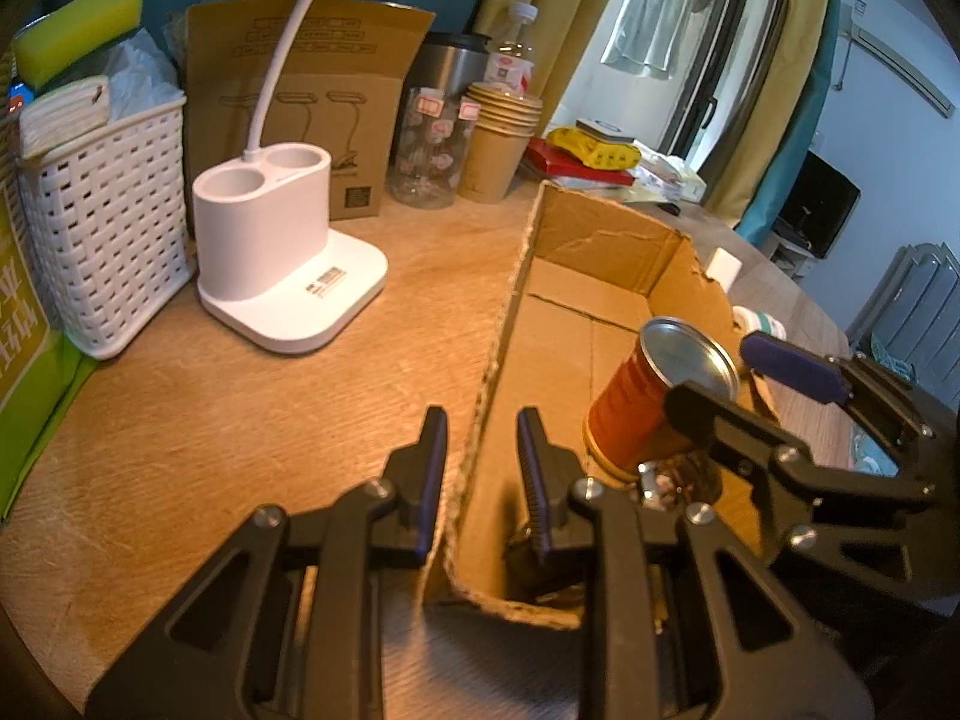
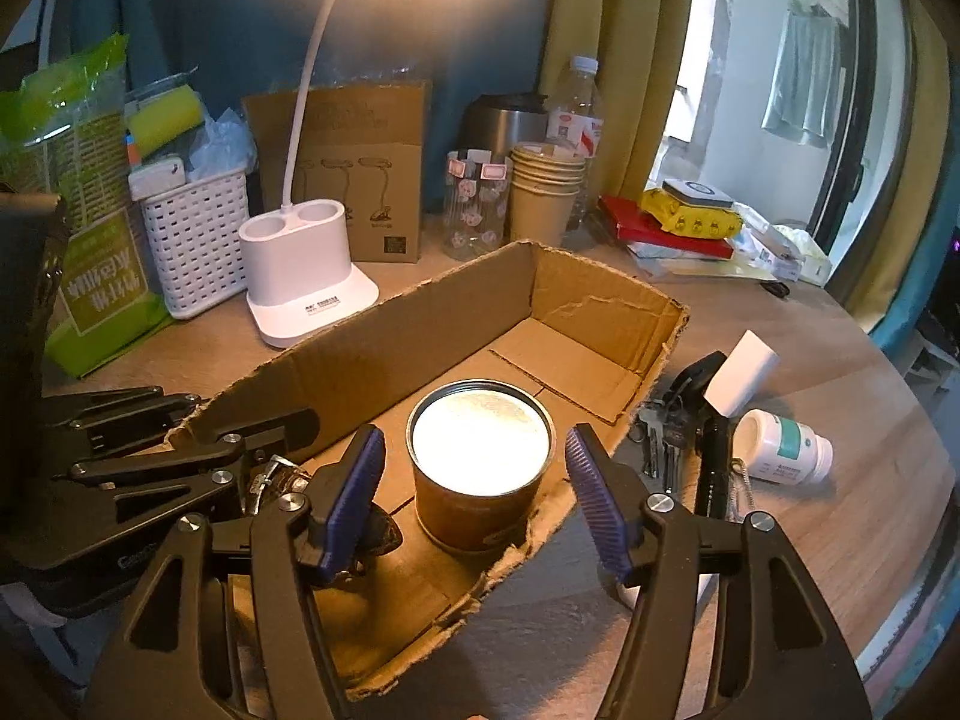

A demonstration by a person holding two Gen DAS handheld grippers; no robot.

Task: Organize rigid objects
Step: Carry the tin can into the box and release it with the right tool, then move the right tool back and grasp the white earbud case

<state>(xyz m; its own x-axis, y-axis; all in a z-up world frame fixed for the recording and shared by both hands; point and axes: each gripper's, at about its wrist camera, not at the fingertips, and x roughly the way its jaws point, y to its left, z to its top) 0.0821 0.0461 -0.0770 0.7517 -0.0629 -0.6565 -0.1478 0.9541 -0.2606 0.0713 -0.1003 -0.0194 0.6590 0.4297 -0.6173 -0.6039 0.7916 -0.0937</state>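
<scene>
Inside the box (image 2: pixel 606 312), near its front end, one can (image 2: pixel 480 468) was seen standing upright. The right gripper (image 2: pixel 474 480) was spread wide around it, pads clear of the can on both sides, nothing held. The left gripper (image 1: pixel 480 468) was set astride the box's left wall, jaws part open and not closed on it. Step judged: can just placed. Next called for: a lift clear, then a reach to the table beside the box, where one pill bottle (image 2: pixel 786 447), one bunch of keys (image 2: pixel 660 438) and one white block (image 2: pixel 741 372) were counted.

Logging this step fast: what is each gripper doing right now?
Left gripper: fingers open, straddling the brown cardboard box wall, gripping nothing.
Right gripper: fingers open around the round red metal tin, not touching it.
</scene>
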